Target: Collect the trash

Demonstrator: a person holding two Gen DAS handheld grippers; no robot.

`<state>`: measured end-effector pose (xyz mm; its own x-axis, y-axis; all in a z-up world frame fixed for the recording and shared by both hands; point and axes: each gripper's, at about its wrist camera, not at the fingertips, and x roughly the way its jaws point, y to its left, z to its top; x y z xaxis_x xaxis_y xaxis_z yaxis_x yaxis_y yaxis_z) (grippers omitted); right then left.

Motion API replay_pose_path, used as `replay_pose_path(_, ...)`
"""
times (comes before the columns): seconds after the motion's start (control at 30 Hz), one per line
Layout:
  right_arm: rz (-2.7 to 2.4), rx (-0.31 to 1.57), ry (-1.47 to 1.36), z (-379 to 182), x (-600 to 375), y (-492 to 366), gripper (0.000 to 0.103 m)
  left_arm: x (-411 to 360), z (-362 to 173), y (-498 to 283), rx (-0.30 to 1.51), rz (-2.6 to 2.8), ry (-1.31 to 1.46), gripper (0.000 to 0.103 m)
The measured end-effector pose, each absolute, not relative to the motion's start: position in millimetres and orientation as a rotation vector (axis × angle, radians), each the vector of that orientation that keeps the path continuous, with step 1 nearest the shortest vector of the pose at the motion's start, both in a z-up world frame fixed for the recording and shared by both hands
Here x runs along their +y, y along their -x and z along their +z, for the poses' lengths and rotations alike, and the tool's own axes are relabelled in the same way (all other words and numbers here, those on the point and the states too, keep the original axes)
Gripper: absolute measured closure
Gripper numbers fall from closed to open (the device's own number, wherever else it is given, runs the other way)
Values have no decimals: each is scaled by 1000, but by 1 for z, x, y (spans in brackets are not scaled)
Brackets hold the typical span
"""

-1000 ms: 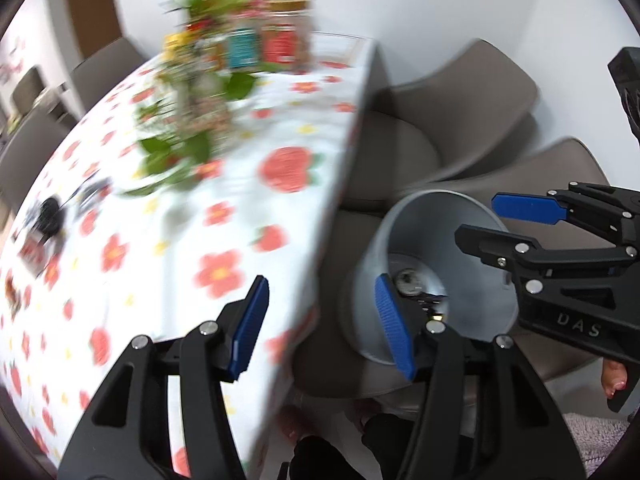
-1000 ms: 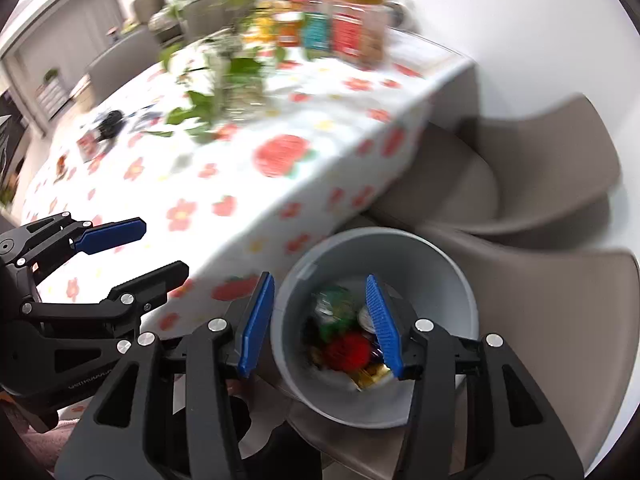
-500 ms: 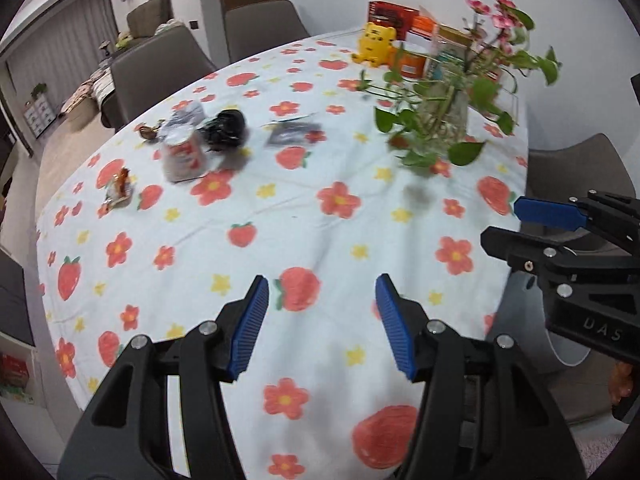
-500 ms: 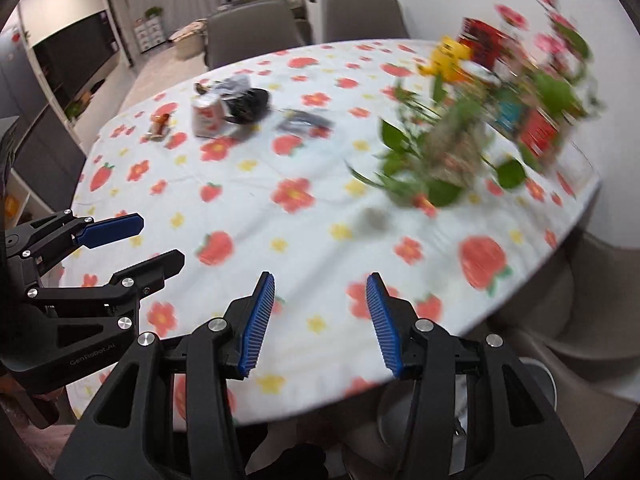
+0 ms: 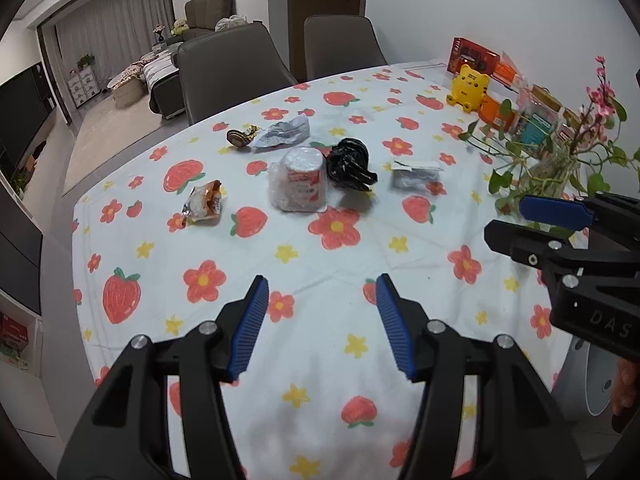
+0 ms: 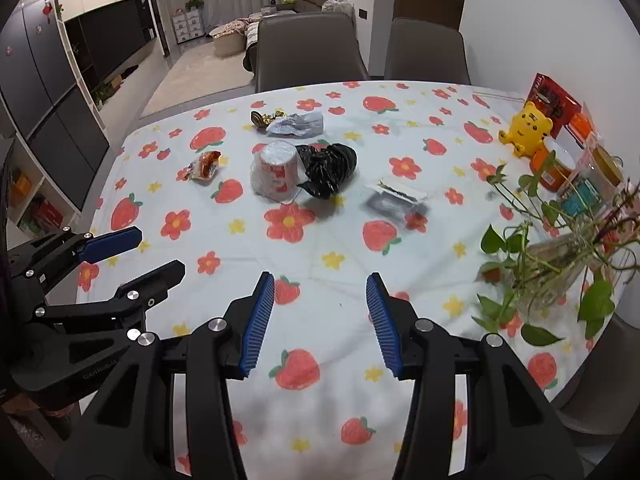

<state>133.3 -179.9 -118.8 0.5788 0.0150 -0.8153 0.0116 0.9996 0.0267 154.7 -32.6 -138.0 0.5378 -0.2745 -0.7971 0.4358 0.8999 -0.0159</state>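
Plainly, the trash lies in a loose cluster on the far half of the table [image 5: 320,360], which wears a white cloth printed with red strawberries and flowers. Take the upturned cup [image 5: 298,180] as the mark: it is a squat paper tub, red and white, sheathed in crinkled clear film, its round base facing up. Touching its right side is a crumpled black plastic bag [image 5: 351,164], glossy and knotted. Further right, apart from the bag, lies a flat grey foil packet [image 5: 416,175]. Left of the cup sits an orange snack wrapper [image 5: 204,202], torn open. Behind the cup lie a creased white paper wrapper [image 5: 282,134] and, just left of that, a gold sweet wrapper [image 5: 240,136].

Both grippers hang over the near edge of the cloth, tilted downward, well short of the cup. The left gripper [image 5: 319,324] has its ribbed blue pads parted with nothing between them; the right gripper [image 6: 320,320] is likewise parted and empty.

Right of the cup, by the wall, stand a glass vase of leafy stems [image 6: 556,276], a yellow tiger figure [image 6: 526,128] and boxed goods. Grey chairs [image 6: 308,52] stand beyond it.
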Motion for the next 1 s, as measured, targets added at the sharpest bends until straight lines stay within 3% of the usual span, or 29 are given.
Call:
replay_pose_path(0.27, 44, 937, -14, -128, -191, -192, 57, -43, -143, -199, 909, -374, -166, 47)
replay_pose_path(1.0, 31, 1024, 2, -215, -283, -278, 57, -153, -218, -279, 979, -455, -231, 47)
